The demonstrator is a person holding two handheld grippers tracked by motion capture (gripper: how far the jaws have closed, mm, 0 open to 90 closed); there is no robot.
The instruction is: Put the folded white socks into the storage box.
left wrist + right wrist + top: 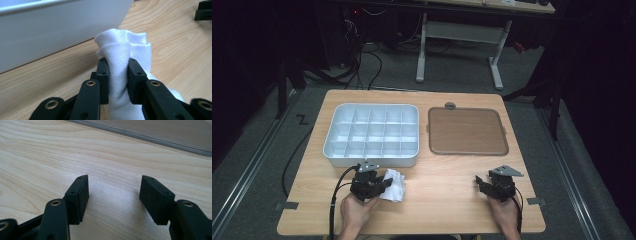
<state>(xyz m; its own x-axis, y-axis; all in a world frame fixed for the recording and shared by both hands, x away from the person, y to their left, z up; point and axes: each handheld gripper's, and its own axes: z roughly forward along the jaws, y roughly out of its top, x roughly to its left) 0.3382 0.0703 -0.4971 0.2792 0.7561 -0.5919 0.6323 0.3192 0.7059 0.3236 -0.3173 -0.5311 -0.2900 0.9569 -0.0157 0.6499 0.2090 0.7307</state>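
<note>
Two black grippers, left gripper (381, 184) and right gripper (482, 182), each topped with a grey three-cornered plate and trailing a black cable. Jaws of flat black links with brass-ringed pivot holes, ending in blocky rectangular pads (80, 195) with small recessed screw holes. Bare forearms, no sleeves in sight

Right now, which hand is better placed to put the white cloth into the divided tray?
Left, probably. The left gripper is shut on the white cloth, right beside the tray. The right gripper is open, holds nothing, and sits in front of the brown lid.
</note>
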